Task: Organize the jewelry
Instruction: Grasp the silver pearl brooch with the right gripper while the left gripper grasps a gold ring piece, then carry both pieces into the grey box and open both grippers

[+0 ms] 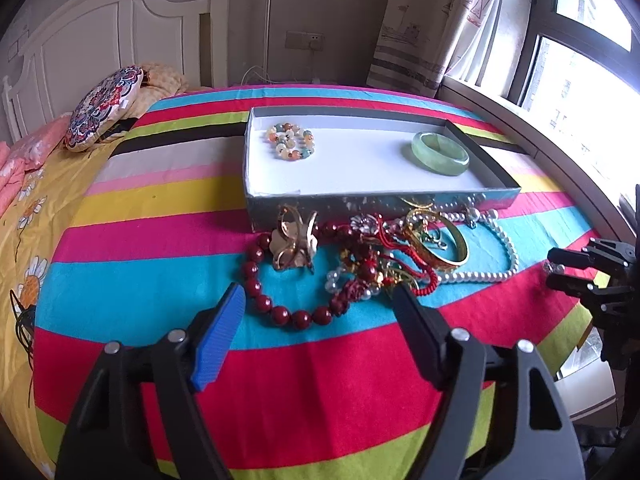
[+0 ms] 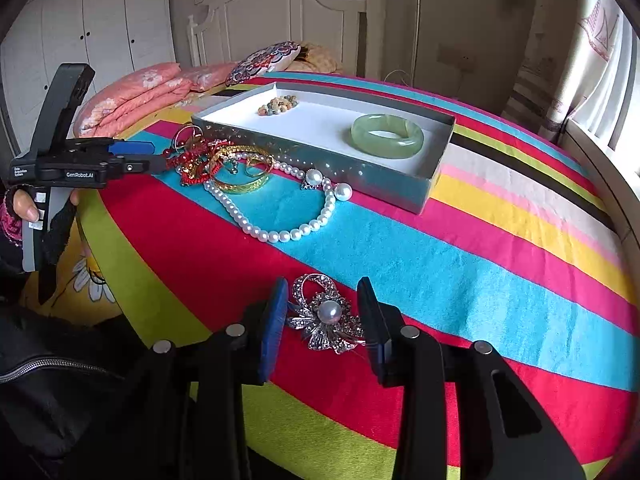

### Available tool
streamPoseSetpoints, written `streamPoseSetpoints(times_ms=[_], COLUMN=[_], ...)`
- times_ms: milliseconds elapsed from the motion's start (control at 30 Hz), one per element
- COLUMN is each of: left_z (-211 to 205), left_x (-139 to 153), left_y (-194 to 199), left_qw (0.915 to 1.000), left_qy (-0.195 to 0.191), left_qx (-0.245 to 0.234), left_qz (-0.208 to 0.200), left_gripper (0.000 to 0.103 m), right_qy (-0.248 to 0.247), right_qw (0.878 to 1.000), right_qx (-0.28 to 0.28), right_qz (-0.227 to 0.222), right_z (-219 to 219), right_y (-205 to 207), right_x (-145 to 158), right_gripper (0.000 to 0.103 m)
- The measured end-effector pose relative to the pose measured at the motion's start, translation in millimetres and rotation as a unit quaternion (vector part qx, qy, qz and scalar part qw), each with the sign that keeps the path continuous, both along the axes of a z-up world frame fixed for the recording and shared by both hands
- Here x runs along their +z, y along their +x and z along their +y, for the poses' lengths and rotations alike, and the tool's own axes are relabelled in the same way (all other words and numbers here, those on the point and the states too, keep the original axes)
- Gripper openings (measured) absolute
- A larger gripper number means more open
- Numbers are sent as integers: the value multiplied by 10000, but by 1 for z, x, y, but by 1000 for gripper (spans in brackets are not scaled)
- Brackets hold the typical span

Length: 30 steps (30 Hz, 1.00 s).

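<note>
In the right wrist view the right gripper (image 2: 322, 312) sits at lower centre with its fingers (image 2: 276, 320) close on either side of a silver brooch (image 2: 326, 314) with a pearl centre, lying on the striped bedspread (image 2: 460, 280); whether they press it I cannot tell. In the left wrist view the left gripper (image 1: 318, 300) stands with fingers apart and empty at lower centre, over a dark red bead bracelet (image 1: 280, 308) at the edge of the tangled jewelry pile (image 1: 380, 256). Above, the shallow box (image 1: 360, 200) holds a green bangle (image 1: 440, 154) on the right and a multicoloured bead bracelet (image 1: 291, 140) on the left.
</note>
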State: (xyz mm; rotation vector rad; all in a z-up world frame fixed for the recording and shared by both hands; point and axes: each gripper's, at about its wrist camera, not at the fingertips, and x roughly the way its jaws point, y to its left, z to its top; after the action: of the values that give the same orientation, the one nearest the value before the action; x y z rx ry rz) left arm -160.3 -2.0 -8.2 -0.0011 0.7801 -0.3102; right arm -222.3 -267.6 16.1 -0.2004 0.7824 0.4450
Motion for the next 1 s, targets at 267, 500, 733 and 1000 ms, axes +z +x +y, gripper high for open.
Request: streamPoseSetpoints(times_ms=[267, 500, 733, 1000], left_z=[9, -7, -6, -17], left_x=[8, 0, 23, 52], left_y=[23, 40, 20, 35], left_qw=[9994, 10000, 9992, 9976], left_qy=[-283, 43, 23, 34], left_qx=[176, -14, -118, -305], left_qz=[-25, 40, -383, -619], left_gripper=[74, 11, 11, 11], right_qy=[131, 143, 107, -26], right_qw=[9998, 9993, 9988, 9980], right_qx=[-142, -252, -280, -76], right_qz=[-104, -223, -392, -620], right_z=[1, 1, 1, 21], right_y=[6, 7, 12, 42], right_x=[5, 14, 25, 45], right_gripper=[36, 32, 32, 32])
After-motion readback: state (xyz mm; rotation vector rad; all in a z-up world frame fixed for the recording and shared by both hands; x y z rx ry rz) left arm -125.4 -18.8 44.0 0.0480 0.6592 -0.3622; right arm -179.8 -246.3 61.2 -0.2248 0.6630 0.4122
